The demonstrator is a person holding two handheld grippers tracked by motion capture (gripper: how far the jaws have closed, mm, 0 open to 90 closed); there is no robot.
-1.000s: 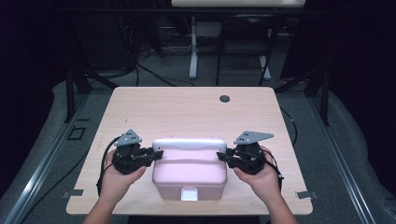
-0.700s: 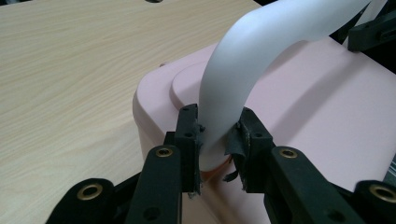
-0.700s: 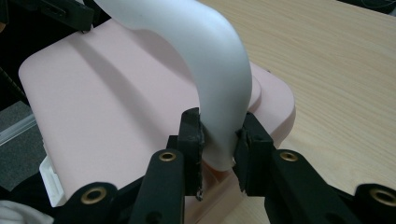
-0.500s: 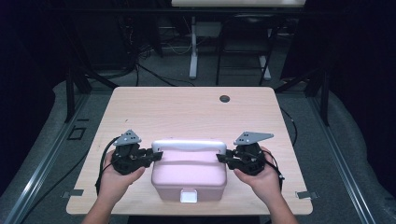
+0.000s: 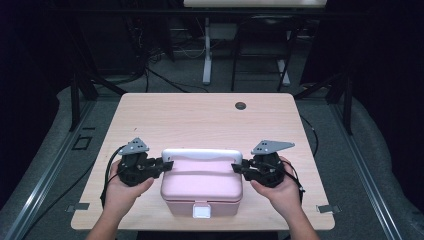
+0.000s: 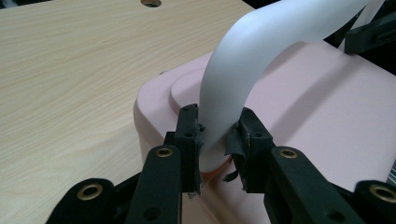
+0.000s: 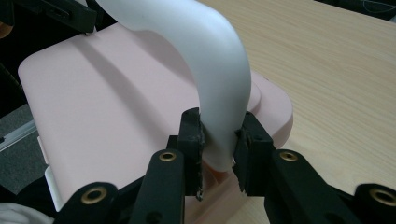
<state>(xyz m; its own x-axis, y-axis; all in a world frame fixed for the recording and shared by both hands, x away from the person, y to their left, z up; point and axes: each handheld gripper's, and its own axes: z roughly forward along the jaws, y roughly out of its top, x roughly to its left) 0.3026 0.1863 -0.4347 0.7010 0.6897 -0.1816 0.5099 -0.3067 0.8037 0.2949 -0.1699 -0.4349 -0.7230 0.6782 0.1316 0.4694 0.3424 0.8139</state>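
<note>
Gripping white handle [image 6: 261, 42] of pink box [image 5: 202, 185], left gripper [image 6: 217, 135] and right gripper [image 7: 219, 140] jaws clamped on its ends

A light wooden table [image 5: 200, 125] fills the middle of the high view, its bare top showing again across the upper left of the left gripper view. A small dark round hole [image 5: 240, 105] sits near its far edge, right of centre. Behind it, at the top of the frame, stand white desk legs [image 5: 206, 55] and black cables [image 5: 165, 80] on grey floor [image 5: 360, 165]
</note>
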